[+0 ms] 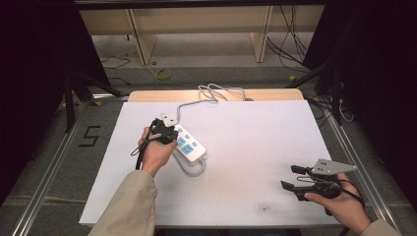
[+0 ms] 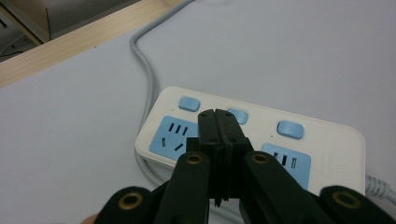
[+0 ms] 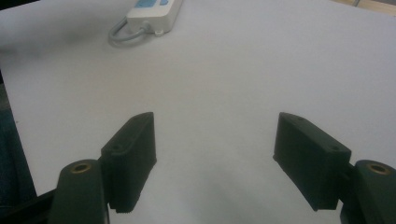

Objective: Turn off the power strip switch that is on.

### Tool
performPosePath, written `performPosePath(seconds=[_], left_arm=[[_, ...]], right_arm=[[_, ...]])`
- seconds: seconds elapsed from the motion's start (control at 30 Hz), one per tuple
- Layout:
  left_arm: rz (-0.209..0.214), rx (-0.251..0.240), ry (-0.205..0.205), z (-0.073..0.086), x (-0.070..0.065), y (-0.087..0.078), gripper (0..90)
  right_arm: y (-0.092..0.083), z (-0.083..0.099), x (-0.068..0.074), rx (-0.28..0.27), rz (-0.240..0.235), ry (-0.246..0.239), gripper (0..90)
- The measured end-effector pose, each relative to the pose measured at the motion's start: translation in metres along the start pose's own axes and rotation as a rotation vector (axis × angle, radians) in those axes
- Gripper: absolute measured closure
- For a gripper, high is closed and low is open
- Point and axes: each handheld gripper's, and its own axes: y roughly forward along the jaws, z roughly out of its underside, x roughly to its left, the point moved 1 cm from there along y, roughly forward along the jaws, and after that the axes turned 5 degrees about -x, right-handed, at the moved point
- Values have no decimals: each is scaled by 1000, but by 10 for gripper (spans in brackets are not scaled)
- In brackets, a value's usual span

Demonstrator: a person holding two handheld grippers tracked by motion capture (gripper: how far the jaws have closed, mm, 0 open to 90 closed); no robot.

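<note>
Jaws of left gripper (image 2: 218,122) pressed together over power strip (image 2: 327,140), middle switch partly hidden, right gripper (image 3: 215,158) jaws spread.

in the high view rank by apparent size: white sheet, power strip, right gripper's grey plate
1. White sheet, by far the largest.
2. Power strip.
3. Grey plate, though it sits nearer the camera, so its true size against the strip is unsure.

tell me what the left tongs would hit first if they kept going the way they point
Most likely the white power strip: the shut left tongs aim at its middle blue switch. Whether they already touch it is unclear.
</note>
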Motion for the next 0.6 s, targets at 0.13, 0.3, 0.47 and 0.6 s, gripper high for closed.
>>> performPosePath(seconds=[0.13,0.3,0.47,0.6], left_arm=[[2,3,-3,-1,-1,3,900],[10,8,1,-1,-1,6,900],[14,14,-1,-3,-2,9,900],[19,15,2,-5,-3,12,900]], right_arm=[[0,0,0,1,-1,2,298],[0,0,0,2,-3,4,297],[0,0,0,3,-3,1,297],[0,0,0,3,-4,1,296]])
